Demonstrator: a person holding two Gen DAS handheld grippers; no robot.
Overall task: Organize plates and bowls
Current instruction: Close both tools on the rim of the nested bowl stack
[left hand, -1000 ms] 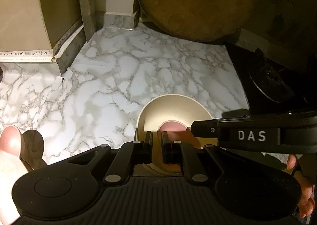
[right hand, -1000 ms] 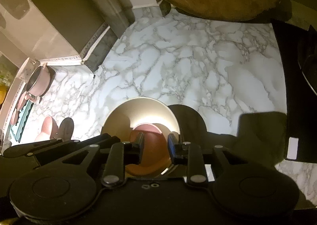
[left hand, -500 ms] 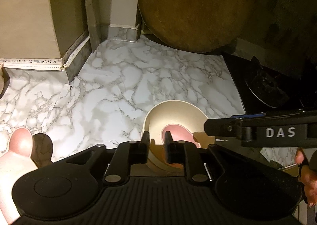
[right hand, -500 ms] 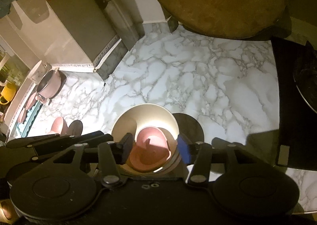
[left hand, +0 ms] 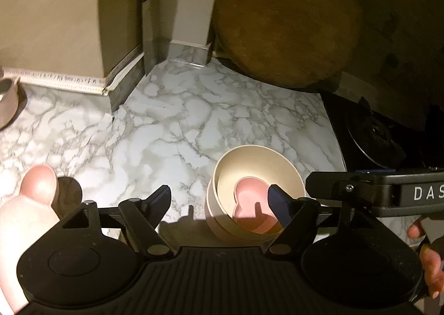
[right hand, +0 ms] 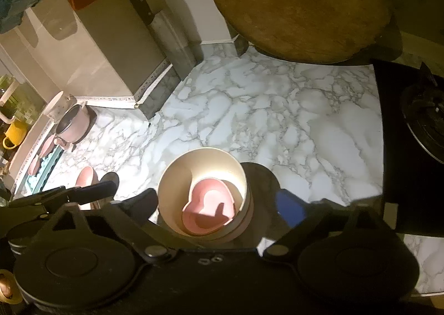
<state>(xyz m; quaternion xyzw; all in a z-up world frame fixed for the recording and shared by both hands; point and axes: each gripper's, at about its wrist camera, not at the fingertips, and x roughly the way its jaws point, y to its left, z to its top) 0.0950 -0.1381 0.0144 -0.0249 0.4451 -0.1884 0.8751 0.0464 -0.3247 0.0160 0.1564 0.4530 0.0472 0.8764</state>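
A cream bowl [left hand: 258, 165] [right hand: 205, 167] stands nested in another bowl on the marble counter. A pink heart-shaped dish [left hand: 251, 204] [right hand: 208, 209] lies inside it. My left gripper [left hand: 220, 201] is open, its fingers spread wide just above the counter, the right fingertip [left hand: 279, 205] over the bowl's rim. My right gripper [right hand: 219, 204] is open, its fingers on either side of the bowl stack, holding nothing. The right gripper's body also shows in the left wrist view [left hand: 388, 192].
A round wooden board [right hand: 299, 4] leans at the back. A black stove [right hand: 416, 131] lies to the right. A cleaver [right hand: 158, 26] hangs on the wall. A pink pot [right hand: 73, 123], a yellow mug [right hand: 15, 133] and a pink dish [left hand: 19, 217] lie left.
Both grippers have opened wide and let go of the bowl and the pink heart dish. Both have pulled back and up a little; the bowl stack stays on the counter.
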